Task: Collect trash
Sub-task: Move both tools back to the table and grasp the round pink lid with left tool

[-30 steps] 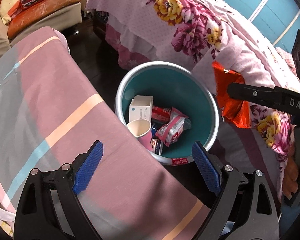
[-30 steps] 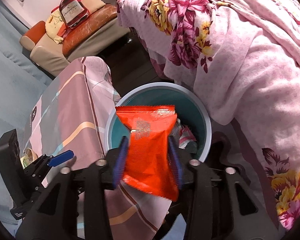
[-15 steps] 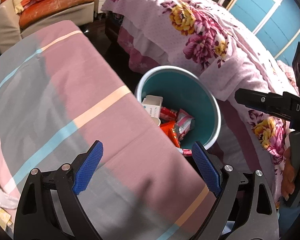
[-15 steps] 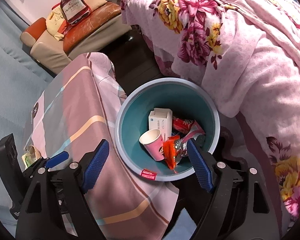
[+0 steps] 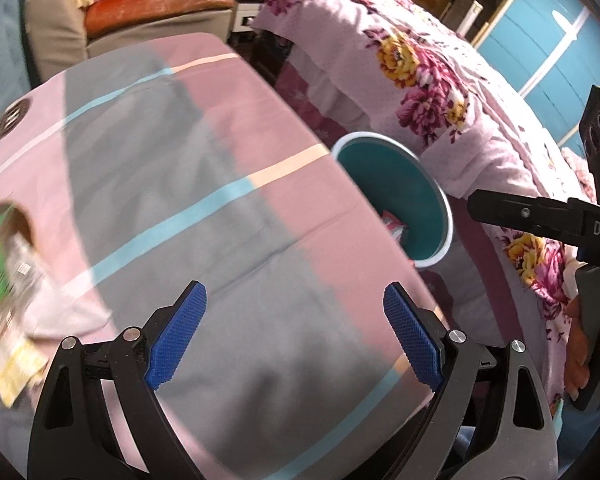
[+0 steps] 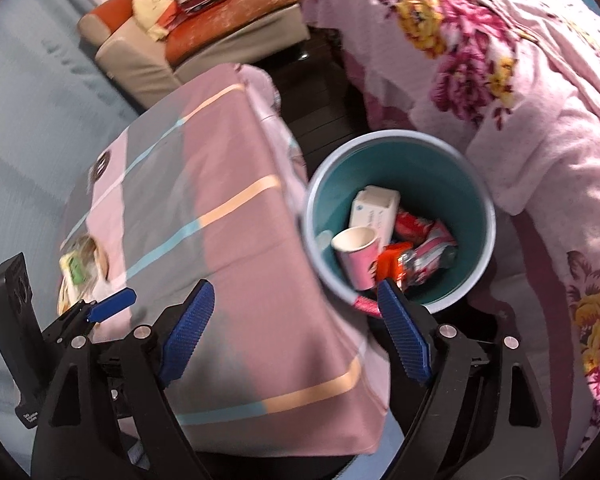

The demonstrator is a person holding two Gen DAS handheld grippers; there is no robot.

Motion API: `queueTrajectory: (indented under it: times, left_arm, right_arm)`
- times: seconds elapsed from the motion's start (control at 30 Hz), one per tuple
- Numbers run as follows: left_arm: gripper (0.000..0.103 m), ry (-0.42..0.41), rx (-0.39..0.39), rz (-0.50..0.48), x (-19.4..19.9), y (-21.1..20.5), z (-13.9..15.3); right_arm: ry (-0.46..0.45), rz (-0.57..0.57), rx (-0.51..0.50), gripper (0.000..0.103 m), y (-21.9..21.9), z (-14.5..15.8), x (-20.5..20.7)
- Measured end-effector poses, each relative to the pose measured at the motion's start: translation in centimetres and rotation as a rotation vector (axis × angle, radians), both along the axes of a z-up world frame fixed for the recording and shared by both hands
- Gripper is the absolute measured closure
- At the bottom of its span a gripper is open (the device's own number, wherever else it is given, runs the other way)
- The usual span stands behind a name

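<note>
A teal bin (image 6: 400, 168) stands on the floor between the table and the bed; it also shows in the left wrist view (image 5: 396, 184). It holds a white box (image 6: 374, 210), a pink paper cup (image 6: 356, 252), an orange packet (image 6: 392, 266) and red and pink wrappers (image 6: 432, 252). A green and white packet (image 5: 0, 276) lies on the table's left part, blurred; it also shows in the right wrist view (image 6: 76, 272). My left gripper (image 5: 296, 336) is open and empty above the table. My right gripper (image 6: 296, 332) is open and empty over the table's edge beside the bin.
The table wears a pink, grey and blue striped cloth (image 5: 220, 208). A bed with a pink flowered blanket (image 6: 500, 60) rises right of the bin. A sofa with an orange cushion (image 6: 228, 8) stands at the back. Dark floor (image 6: 320, 112) lies between them.
My right gripper opened and dropped the orange packet into the bin, then pulled back left. My left gripper swung left from the bin, bringing the green packet into view.
</note>
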State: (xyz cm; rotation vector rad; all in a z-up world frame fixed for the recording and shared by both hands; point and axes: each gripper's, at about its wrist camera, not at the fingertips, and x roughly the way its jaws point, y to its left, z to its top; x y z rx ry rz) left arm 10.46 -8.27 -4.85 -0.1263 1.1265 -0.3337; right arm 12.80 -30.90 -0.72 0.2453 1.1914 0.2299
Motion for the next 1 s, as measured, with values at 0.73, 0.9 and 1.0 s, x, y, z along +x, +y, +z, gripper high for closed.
queueTrajectory:
  times: [0.73, 0.9, 1.0]
  left_arm:
    - [0.012, 0.047, 0.076, 0.071, -12.5, 13.4, -1.9]
    - [0.012, 0.066, 0.061, 0.096, -14.2, 14.7, -3.0]
    - [0.012, 0.075, 0.053, 0.106, -15.2, 15.0, -3.7]
  right_arm:
    - [0.079, 0.266, -0.026, 0.021, 13.4, -2.0, -7.9]
    - [0.094, 0.317, -0.045, 0.021, 15.6, -2.7, -9.0]
    - [0.101, 0.335, -0.054, 0.021, 16.5, -3.1, -9.4]
